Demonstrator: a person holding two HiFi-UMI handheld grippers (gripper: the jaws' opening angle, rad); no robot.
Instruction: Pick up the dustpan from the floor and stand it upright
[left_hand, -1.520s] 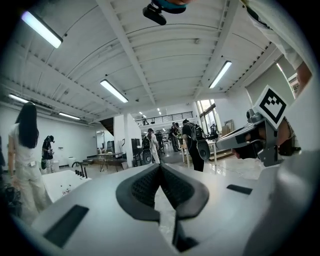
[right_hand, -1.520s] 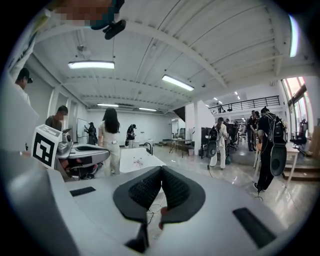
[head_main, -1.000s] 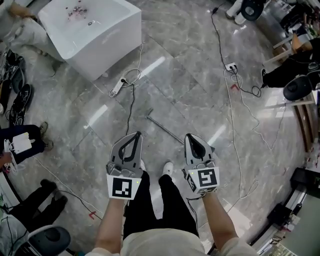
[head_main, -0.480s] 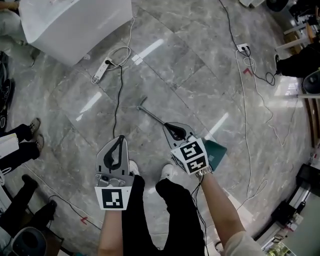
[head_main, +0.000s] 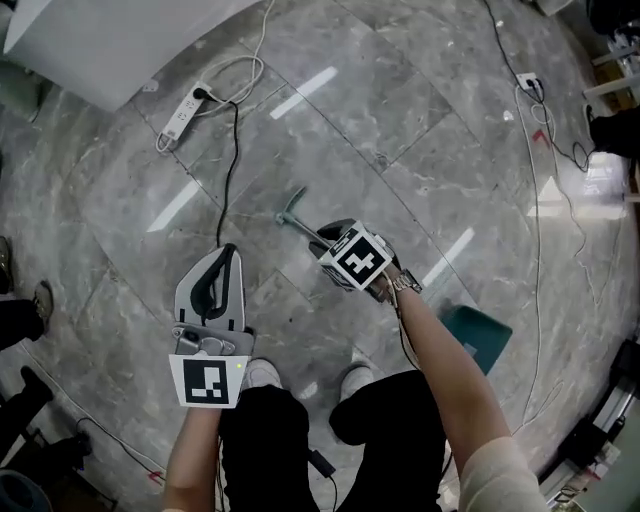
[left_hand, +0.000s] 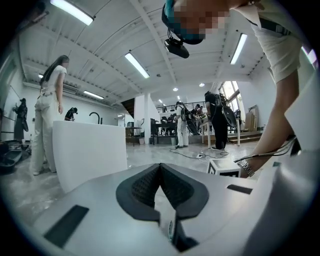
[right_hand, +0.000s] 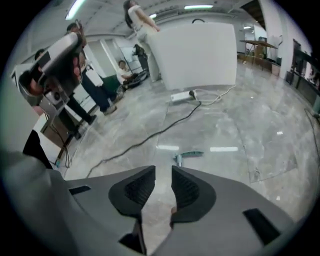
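Two hand-held grippers are hanging over the grey marble-patterned floor (head_main: 120, 190), and only one is placed for work. The right gripper (right_hand: 163, 172) is hovering low over the long thin handle (head_main: 300, 226) of the teal-green plastic dustpan (head_main: 478, 338), which is lying flat on the floor. Its pan is sitting just right of the person's right arm, and its handle is running up and left from there, under the gripper, to a short green cross-grip (right_hand: 191, 154).

In the right gripper view the jaws are standing a little apart with only bare floor showing in the gap. The cross-grip is lying just ahead of the tips, and the shaft appears to be passing beneath one jaw rather than between the two. That gripper is released and holding nothing. The left gripper (left_hand: 160, 166) is hanging above the person's left leg, its dark ribbed pads pressing together at the tips, clenched on nothing.

By this showing, the approach to the pick-up is in hand and the grasp is not yet made. The next move is calling for a small sideways shift so the shaft falls between the pads, then lowering, closing firmly and raising the grip end so the pan pivots upright. Such a thin shaft is likely to twist in the pads.

A white power strip (head_main: 180, 112) and its black cable (head_main: 232, 165) are lying well apart from the handle.
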